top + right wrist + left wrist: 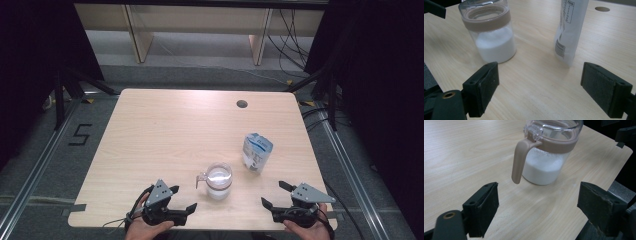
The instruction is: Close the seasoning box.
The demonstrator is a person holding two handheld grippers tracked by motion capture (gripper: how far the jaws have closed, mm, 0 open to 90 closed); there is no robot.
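1. High view: a clear jar [219,180] part-filled with white powder stands near the table's [165,130] front edge, between the two grippers; the opened white bag [257,152] stands just beside it, toward the right and farther back. The left gripper [182,200] and right gripper [275,194] rest at the front edge, both spread wide and holding nothing. Judging by the powder already in the jar, the filling looks done; closing or moving the jar may remain
2. Left gripper view: the jar [549,152] with its tan collar and handle [520,161] stands ahead of the wide-open jaws, apart from them. Its top is cut off, so whether the lid sits shut is unclear
3. Right gripper view: jar [491,35] and bag [570,30] stand apart beyond the empty, wide-open jaws; the bag's mouth is cut off, and its print is too small to read
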